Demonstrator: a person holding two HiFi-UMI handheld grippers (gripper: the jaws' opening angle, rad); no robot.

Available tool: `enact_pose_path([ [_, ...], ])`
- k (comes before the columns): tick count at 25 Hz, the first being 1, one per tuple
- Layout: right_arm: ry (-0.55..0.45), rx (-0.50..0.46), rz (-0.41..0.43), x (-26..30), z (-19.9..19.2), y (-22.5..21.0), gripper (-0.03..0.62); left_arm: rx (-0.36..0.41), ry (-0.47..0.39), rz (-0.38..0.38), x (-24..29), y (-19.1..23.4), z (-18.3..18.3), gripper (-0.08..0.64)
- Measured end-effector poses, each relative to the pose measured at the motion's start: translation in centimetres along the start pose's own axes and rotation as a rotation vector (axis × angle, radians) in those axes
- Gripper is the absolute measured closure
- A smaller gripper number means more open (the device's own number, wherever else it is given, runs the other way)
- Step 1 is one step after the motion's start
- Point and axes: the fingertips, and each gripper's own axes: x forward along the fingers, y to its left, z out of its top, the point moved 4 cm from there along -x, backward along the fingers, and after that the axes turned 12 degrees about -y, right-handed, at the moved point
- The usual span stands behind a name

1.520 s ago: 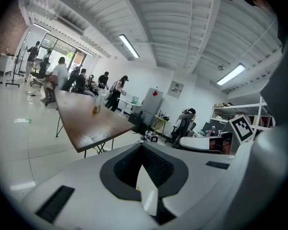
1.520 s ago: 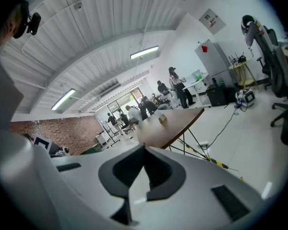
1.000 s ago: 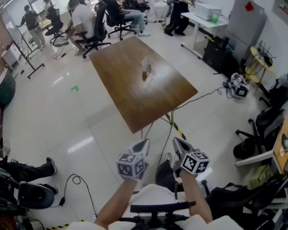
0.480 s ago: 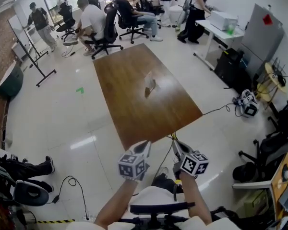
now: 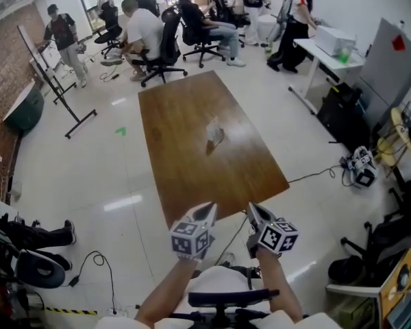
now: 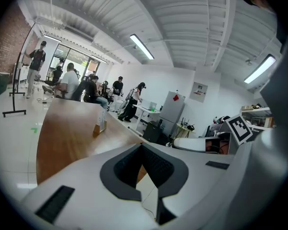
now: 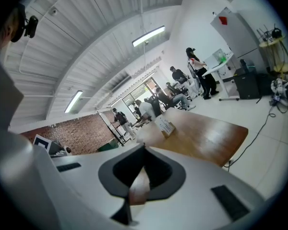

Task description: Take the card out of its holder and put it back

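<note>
Short of the near edge of a wooden table (image 5: 185,163) on a white-tiled office floor, the left gripper (image 5: 204,210) and right gripper (image 5: 255,212) are held side by side, each with jaws pressed together on nothing. Near the tabletop's middle the card (image 7: 163,124) stands in its holder (image 7: 169,130), its print too small to read. Both forearms are cut off below. Bare floor lies open along the table's left; seated people (image 5: 147,29) crowd its far end, and a cable (image 5: 315,177) trails at its right.

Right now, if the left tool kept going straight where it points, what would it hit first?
The left tool would probably meet the wooden table's near end first, short of the card holder farther along; depth is unclear.
</note>
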Motion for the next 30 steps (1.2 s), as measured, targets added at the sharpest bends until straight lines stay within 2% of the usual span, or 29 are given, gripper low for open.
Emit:
enact_pose_path([
  [6, 0.033, 0.025, 0.014, 1.0, 0.5, -2.2, 0.592, -0.001, 0.002, 0.033, 1.9, 0.0, 0.1, 0.558],
  [13, 0.063, 0.03, 0.026, 3.1, 0.8, -2.3, 0.592, -0.015, -0.002, 0.075, 3.3, 2.2, 1.4, 0.558],
  [20, 0.08, 0.016, 0.025, 6.2, 1.5, -3.0, 0.592, -0.005, -0.005, 0.095, 6.8, 6.0, 3.0, 0.558],
  [30, 0.088, -0.024, 0.047, 11.9, 4.4, -3.3, 0.592, 0.061, 0.045, 0.095, 14.2, 11.6, 6.1, 0.558],
])
